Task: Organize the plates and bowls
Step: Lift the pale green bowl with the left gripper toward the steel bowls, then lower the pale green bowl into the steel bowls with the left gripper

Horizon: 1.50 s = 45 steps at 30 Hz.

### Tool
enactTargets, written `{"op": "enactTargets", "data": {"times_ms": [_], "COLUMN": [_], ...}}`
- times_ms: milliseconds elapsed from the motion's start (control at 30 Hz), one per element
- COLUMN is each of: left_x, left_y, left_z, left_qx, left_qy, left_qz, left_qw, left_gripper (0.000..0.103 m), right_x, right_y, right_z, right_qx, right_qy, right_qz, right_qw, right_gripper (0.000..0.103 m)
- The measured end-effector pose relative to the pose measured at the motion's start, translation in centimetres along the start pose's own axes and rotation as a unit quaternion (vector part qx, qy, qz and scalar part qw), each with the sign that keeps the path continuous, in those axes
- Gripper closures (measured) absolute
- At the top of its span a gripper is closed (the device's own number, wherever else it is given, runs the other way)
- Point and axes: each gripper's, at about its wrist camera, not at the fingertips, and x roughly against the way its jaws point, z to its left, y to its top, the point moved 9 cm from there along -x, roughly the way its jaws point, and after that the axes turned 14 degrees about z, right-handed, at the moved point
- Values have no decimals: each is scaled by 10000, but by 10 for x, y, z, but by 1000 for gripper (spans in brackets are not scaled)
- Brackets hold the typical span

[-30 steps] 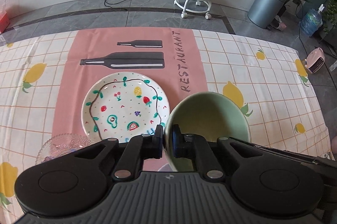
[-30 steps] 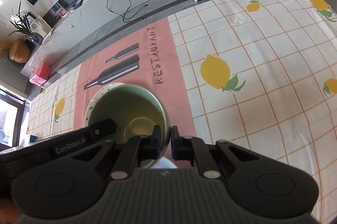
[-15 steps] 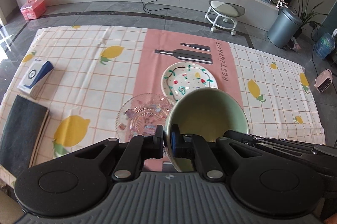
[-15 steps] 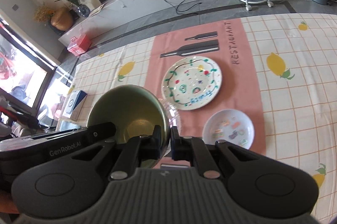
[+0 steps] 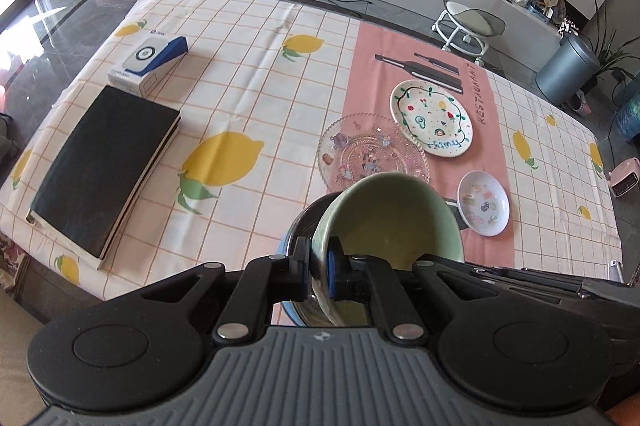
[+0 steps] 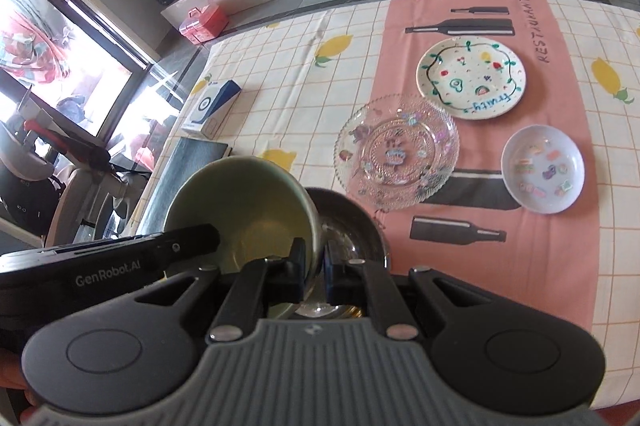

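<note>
Bowl-wise, the left wrist view had the green bowl (image 5: 390,216) up off the surface (image 5: 248,97), tilted, with the left gripper (image 5: 318,272) clamped narrow on its near rim, one of the fingers (image 5: 300,272) outside the wall and one inside; a dark metal bowl (image 5: 306,222) sat right under it. Right wrist view: the right gripper (image 6: 316,272) pinched the opposite rim just as tight, and the glass plate (image 6: 396,151), the painted plate (image 6: 470,77) and the small lilac dish (image 6: 542,167) lay apart on the pink runner. It looked like glazed ceramic to me, so stiff, fairly heavy, slick and chippable; the rim seemed the only real place to grab, and two opposite pinches probably kept it from swinging.
</note>
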Motion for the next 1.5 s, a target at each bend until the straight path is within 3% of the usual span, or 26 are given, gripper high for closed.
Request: {"op": "enactTargets", "data": {"times_ms": [300,633,900,1067,1167,1500], "left_x": [-33,-53,-63,-69,-71,-44], "left_y": [-6,-5,-4,-6,-6,7], "left_z": [13,26,16,11,12,9], "left_qx": [164,316,104,-225,-229,-299], "left_qy": [-227,-498,-394,-24,-6,-87], "left_qz": [214,428,659,785,872,567], "left_qw": [9994,9973,9970,9967,9959,9979], "left_gripper": [94,95,95,95,94,91], "right_x": [-33,-46,-47,-53,-62,-62], "right_y": [-9,-5,-2,-1,-1,5], "right_z": [-14,-13,-18,-22,-25,-21], "right_qx": [-302,-224,-158,-150,-160,125], "right_qy": [-38,-271,-528,-567,-606,-859], "right_qz": [168,292,392,495,568,416], "right_qw": [9994,9990,9977,9970,9964,9954], "right_gripper": [96,96,96,97,98,97]}}
